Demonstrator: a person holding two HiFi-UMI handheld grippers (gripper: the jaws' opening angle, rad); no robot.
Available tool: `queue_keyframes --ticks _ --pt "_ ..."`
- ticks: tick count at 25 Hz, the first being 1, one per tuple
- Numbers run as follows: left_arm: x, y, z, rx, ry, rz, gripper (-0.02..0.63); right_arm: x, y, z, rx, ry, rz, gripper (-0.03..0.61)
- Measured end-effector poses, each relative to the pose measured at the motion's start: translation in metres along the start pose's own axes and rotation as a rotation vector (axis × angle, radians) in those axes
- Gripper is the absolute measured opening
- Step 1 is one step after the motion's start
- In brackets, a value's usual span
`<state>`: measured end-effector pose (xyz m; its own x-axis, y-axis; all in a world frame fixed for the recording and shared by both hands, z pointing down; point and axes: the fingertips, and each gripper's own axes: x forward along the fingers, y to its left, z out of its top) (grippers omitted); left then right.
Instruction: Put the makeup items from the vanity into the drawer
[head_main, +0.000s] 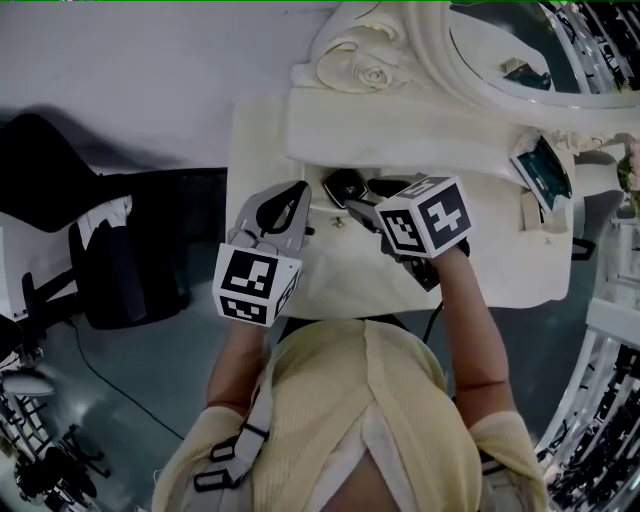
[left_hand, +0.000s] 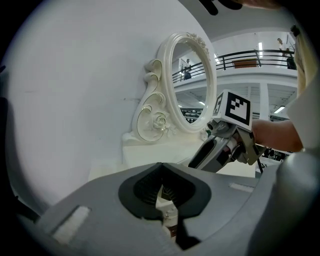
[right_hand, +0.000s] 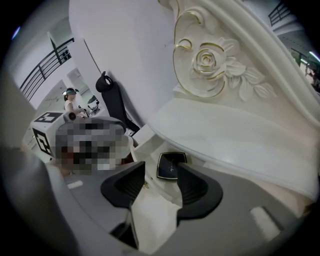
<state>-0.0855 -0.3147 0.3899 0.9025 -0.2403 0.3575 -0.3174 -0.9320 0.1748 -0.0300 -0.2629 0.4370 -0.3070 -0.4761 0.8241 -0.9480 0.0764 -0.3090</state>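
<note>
1. Between and just beyond the fingertips of the right gripper (right_hand: 162, 172), a black compact (right_hand: 169, 165) lay flat inside the open white drawer (right_hand: 147, 142).
2. Right fingers stood moderately apart, gripping nothing, angled down over the drawer.
3. Fingers of the left gripper (left_hand: 161, 187) were pinched narrow on the drawer's white front, just above a small gold knob (left_hand: 170, 230).
4. Beyond the left fingertips stood the oval mirror (left_hand: 190, 85), with the right gripper to their right.
</note>
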Motion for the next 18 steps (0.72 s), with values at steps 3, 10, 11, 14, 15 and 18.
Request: queue_keyframes --ticks 3,10,11,14,15,18 --pt "0.0 -0.003 0.002 -0.013 -0.002 0.019 -0.008 -0.009 -0.002 -0.001 -0.018 -0.037 0.015 0.182" --pt "-0.006 -0.015 0.002 -0.015 0.02 0.046 -0.008 -0.026 -0.004 -0.002 -0.022 -0.136 0.053 0.142" --pt "-0.007 -0.017 0.003 -0.027 0.014 0.045 -0.008 -0.028 -0.005 -0.002 -0.022 -0.15 0.057 0.135" --pt "-0.009 -0.022 0.006 -0.078 -0.007 0.035 -0.008 -0.033 -0.01 -0.004 -0.016 -0.186 0.063 0.115" --pt "-0.01 -0.024 0.006 -0.09 -0.009 0.035 -0.008 -0.034 -0.011 -0.006 -0.013 -0.195 0.067 0.107" --pt "-0.011 -0.028 0.005 -0.091 -0.006 0.048 -0.008 -0.038 -0.013 -0.009 -0.01 -0.222 0.085 0.1"
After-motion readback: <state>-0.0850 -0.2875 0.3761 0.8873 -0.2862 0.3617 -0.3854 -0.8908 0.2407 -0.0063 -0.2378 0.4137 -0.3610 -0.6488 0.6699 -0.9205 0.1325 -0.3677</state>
